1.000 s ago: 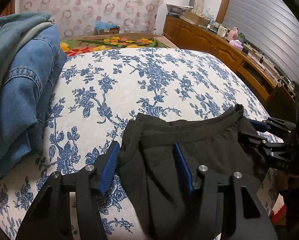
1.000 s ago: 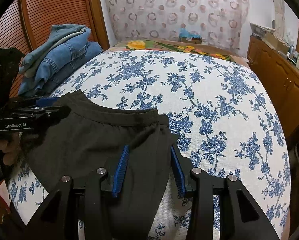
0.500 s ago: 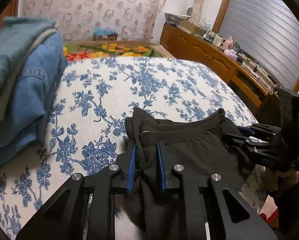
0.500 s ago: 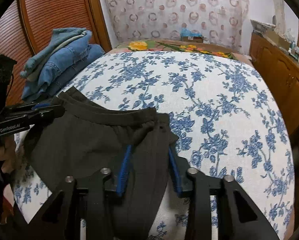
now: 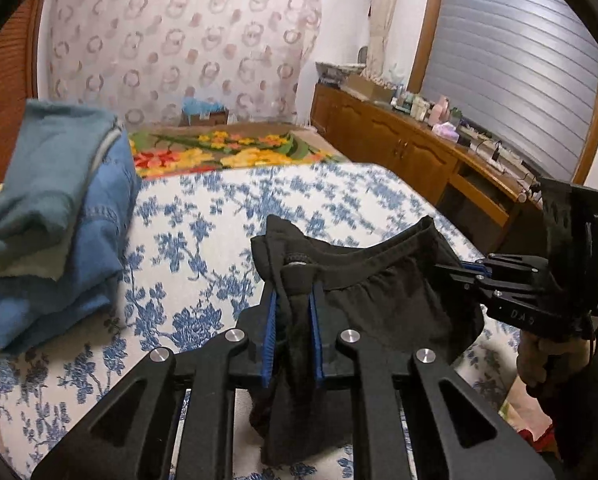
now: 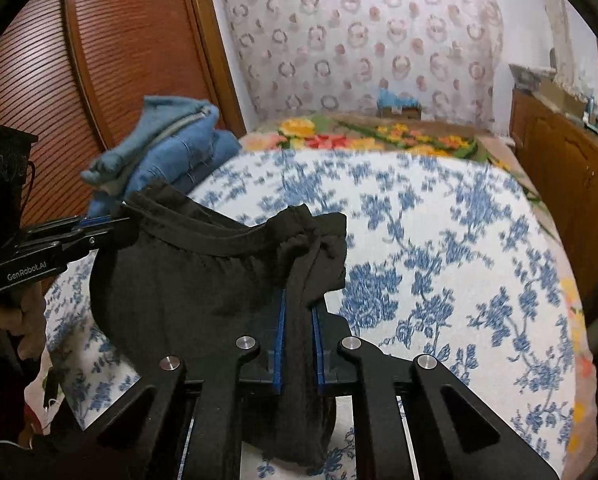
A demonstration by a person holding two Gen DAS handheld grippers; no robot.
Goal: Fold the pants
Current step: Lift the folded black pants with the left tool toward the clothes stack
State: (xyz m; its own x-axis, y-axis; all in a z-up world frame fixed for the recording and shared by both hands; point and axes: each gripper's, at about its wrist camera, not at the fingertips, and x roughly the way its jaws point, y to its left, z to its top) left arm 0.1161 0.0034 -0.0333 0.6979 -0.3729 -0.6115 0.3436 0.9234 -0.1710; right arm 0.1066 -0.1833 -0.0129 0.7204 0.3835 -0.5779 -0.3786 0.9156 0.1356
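Black pants [image 5: 383,300] with an elastic waistband hang between my two grippers above the blue-flowered bedspread [image 5: 203,240]. My left gripper [image 5: 293,294] is closing, its blue pads pinching the bunched left corner of the waistband. In the right wrist view my right gripper [image 6: 298,308] is also closing, pads pressed on the right corner of the pants [image 6: 187,280]. Each gripper shows in the other's view: the right gripper [image 5: 465,270] at the waistband's far end, the left gripper [image 6: 111,226] likewise. The legs drop out of sight below the fingers.
A stack of folded denim and teal clothes [image 5: 59,220] lies on the bed's left side. A bright flowered blanket [image 5: 227,152] covers the far end. A wooden dresser [image 5: 419,152] with clutter lines the right wall, and a slatted wooden door [image 6: 59,80] the left.
Both grippers went from open around the waistband corners to pinched on them. They then rose, lifting the waistband off the bedspread.
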